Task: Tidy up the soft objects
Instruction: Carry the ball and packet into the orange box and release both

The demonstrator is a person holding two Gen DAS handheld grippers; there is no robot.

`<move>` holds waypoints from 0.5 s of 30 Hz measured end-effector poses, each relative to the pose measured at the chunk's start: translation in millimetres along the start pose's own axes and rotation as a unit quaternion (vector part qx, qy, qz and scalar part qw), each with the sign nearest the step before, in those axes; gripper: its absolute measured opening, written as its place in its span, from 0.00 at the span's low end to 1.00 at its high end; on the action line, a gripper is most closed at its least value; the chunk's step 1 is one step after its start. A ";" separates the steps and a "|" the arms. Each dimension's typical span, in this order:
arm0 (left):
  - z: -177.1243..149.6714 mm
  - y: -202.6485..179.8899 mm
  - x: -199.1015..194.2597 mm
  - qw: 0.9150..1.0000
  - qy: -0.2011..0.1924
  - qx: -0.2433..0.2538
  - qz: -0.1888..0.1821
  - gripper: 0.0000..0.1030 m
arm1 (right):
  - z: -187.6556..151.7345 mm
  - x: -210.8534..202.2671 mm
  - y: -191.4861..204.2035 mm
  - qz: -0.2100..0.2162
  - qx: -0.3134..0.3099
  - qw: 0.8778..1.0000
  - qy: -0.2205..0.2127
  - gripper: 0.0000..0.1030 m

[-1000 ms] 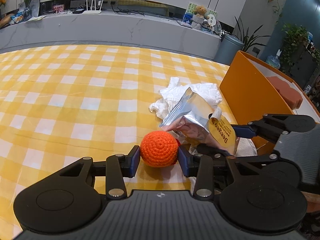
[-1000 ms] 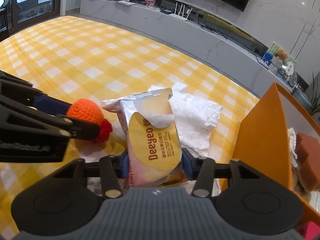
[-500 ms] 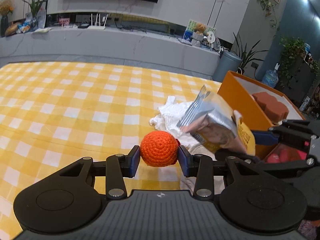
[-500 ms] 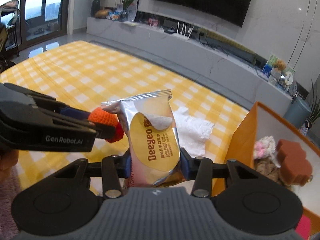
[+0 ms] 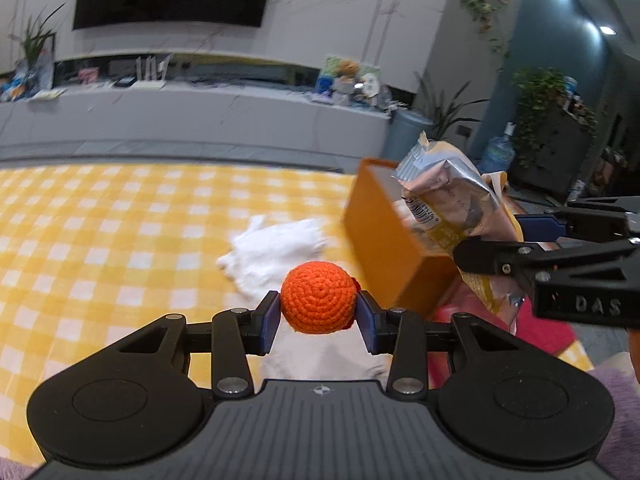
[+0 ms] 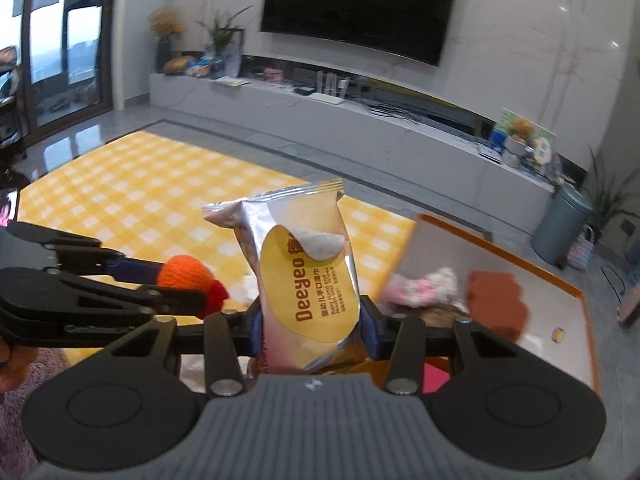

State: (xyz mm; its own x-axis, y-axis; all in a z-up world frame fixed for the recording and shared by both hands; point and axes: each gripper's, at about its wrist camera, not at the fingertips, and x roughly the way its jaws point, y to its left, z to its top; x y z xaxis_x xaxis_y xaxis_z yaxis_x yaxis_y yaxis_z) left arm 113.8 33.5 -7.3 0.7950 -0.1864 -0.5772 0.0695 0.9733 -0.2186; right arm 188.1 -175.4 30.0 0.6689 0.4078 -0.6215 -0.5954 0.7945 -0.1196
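Gripping 1 orange crochet ball [image 5: 318,297], the left gripper [image 5: 318,312] flanks the right gripper [image 6: 311,330] clamping 1 wipes pack [image 6: 308,276].

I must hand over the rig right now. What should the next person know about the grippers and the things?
Left gripper: shut on the orange crocheted ball, held above the yellow checked cloth.
Right gripper: shut on the silver and yellow wet-wipes pack, near the orange box.
Done: brown sponge and pink plush lie in the box.
Left: put in both held things, then the white cloth.
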 end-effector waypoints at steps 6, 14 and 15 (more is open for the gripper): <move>13.2 -42.9 3.6 0.999 0.006 0.034 -0.010 0.45 | -2.9 -25.2 -44.9 -0.042 0.006 0.999 0.006 0.44; 33.6 -105.1 29.3 0.995 0.008 0.083 -0.051 0.45 | -2.7 -40.8 -97.5 -0.091 0.008 0.995 0.031 0.44; 36.8 -112.7 33.0 0.994 0.007 0.089 -0.056 0.45 | -2.3 -40.9 -103.4 -0.098 0.005 0.995 0.034 0.44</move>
State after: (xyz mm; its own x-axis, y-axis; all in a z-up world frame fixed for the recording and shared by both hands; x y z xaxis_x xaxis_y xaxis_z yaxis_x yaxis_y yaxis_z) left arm 154.4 -77.4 27.3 0.7683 -0.2956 -0.5677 0.2633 0.9544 -0.1407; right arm 221.3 -275.3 66.0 0.7396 0.2127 -0.6385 -0.4511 0.8607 -0.2358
